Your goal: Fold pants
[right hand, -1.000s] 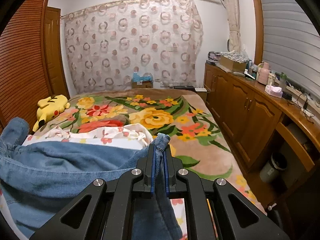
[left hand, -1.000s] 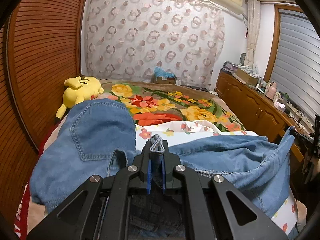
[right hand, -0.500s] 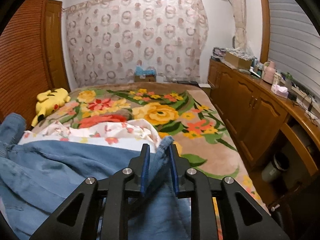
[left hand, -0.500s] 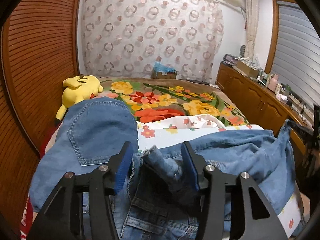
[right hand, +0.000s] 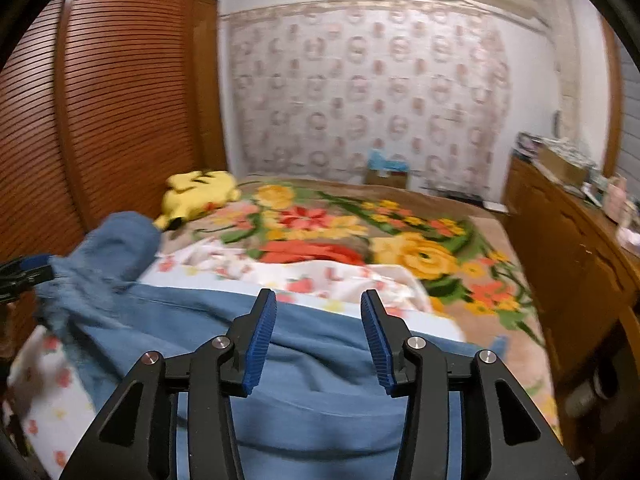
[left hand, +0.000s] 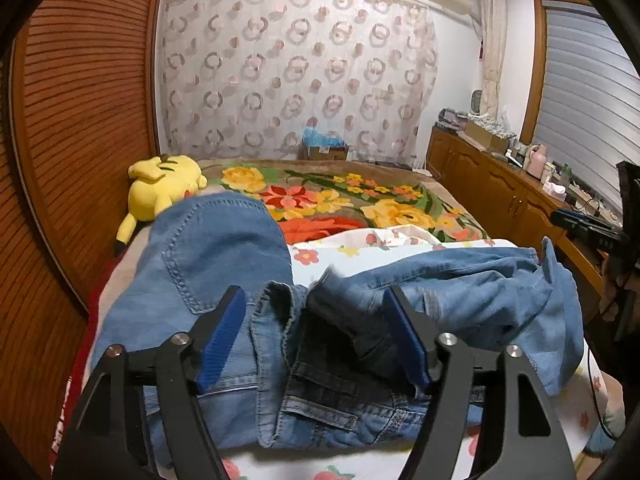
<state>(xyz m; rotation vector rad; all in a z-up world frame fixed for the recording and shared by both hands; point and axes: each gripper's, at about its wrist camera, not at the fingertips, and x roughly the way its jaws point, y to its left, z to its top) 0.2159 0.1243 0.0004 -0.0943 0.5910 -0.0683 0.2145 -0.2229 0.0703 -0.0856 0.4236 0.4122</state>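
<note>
We log the blue denim jeans (left hand: 224,264) lying crumpled on the bed, directly under and ahead of both grippers. In the left wrist view the waistband and a back pocket sit just ahead-left of the left gripper (left hand: 316,322); the legs trail off to its right, ending in a bunched cuff (left hand: 552,264). The left gripper's fingers (left hand: 222,332) stand spread wide with denim folds lying between them, nothing pinched. We cannot tell whether the pads touch the cloth.

The right gripper (right hand: 318,330) is likewise spread wide, holding nothing; its blue pads (right hand: 262,334) hover over a smooth stretch of the jeans (right hand: 304,384). This view is motion-blurred. To its far left a raised hump of denim (right hand: 120,244) shows beside a dark piece of the other gripper at the frame edge.

Beneath the jeans lies a white floral sheet (left hand: 384,240), and beyond it a brown flowered blanket (left hand: 348,196). Far ahead-left of both grippers a yellow plush toy (left hand: 164,188) rests against the slatted wooden doors (left hand: 80,120). To the right runs a wooden cabinet (left hand: 492,188); a patterned curtain (left hand: 296,76) hangs at the far end.
</note>
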